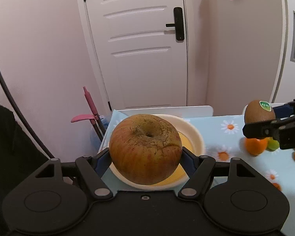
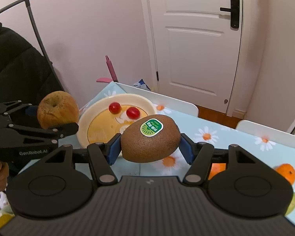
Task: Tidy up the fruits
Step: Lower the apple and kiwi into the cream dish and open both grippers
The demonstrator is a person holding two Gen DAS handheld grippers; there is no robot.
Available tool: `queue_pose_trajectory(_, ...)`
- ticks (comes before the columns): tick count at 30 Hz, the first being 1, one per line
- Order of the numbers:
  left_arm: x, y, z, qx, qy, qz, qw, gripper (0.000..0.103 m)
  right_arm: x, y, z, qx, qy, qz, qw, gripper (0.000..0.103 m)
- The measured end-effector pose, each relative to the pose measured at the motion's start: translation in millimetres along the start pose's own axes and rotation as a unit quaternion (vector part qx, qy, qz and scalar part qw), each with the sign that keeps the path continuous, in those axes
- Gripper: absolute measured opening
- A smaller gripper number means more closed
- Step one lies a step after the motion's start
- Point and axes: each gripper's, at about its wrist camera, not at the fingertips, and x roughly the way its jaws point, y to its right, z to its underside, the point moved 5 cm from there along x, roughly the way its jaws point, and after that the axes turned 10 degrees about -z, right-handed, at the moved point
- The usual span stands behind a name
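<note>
My left gripper [image 1: 145, 153] is shut on a russet red-green apple [image 1: 145, 149] and holds it above the near rim of a cream plate [image 1: 196, 137]. The apple [image 2: 57, 114] and left gripper [image 2: 55, 124] also show at the left of the right wrist view. My right gripper [image 2: 150, 147] is shut on a brown kiwi [image 2: 150, 139] with a green sticker, held above the table just right of the plate [image 2: 100, 110]. The plate holds two cherry tomatoes [image 2: 132, 112]. The kiwi [image 1: 258, 113] and right gripper [image 1: 259, 124] show at the right of the left wrist view.
The table has a light blue daisy-print cloth [image 1: 222, 137]. Oranges [image 1: 255, 146] and a green fruit [image 1: 272, 144] lie on it to the right; an orange [image 2: 286, 172] shows under my right gripper. White chair backs [image 2: 163, 100] stand at the far edge. A pink-handled tool [image 1: 90, 108] leans beyond the table.
</note>
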Motion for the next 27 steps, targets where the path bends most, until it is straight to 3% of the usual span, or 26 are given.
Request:
queue_pose_trajectory(15, 88.6, -15.4, 4.1, 0.038, -0.016, 0.055, 0.9976, 0.077, 72.5, -5.8, -17.6, 0.046, -0.016, 0.051, 0.997, 0.077)
queue_pose_trajectory(27, 128.5, -8.1, 13.5, 0.066, -0.042, 0.058, 0.9953, 0.077, 92.4, 2.5, -17.6, 0.061, -0.03, 0.061, 0.996, 0.077)
